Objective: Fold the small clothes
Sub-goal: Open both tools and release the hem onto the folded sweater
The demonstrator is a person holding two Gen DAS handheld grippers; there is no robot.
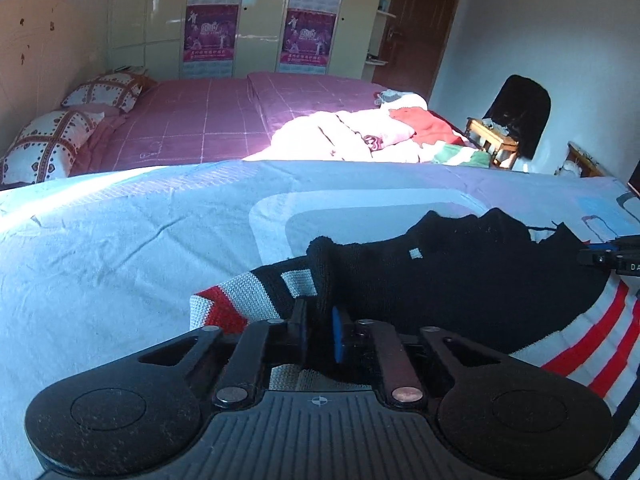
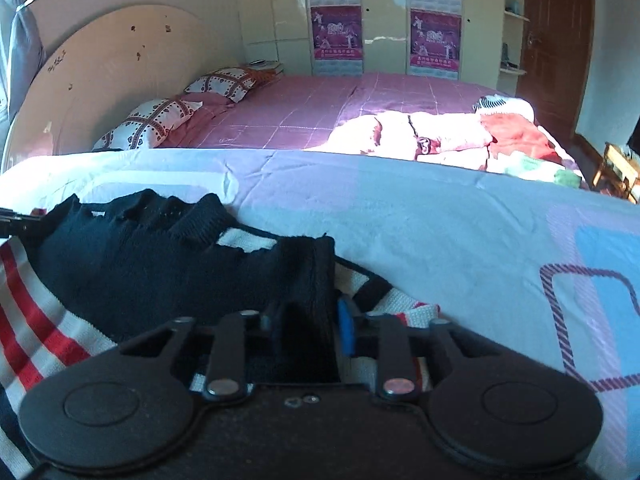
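A small knitted sweater (image 1: 480, 272), black with red and white stripes, lies on the pale blue sheet (image 1: 120, 248). My left gripper (image 1: 320, 320) is shut on the sweater's black cuff at its left end. The sweater also shows in the right wrist view (image 2: 132, 256). My right gripper (image 2: 308, 320) is shut on the black cuff at the sweater's right end. Each gripper's tip shows at the far edge of the other's view, the right one at the right edge (image 1: 612, 256).
Beyond the sheet is a bed with a pink checked cover (image 1: 208, 120), two patterned pillows (image 1: 44, 148) and a pile of pink and red clothes (image 1: 380, 128). A wooden stool with dark cloth (image 1: 508, 128) stands at the right. Wardrobes and a door line the back wall.
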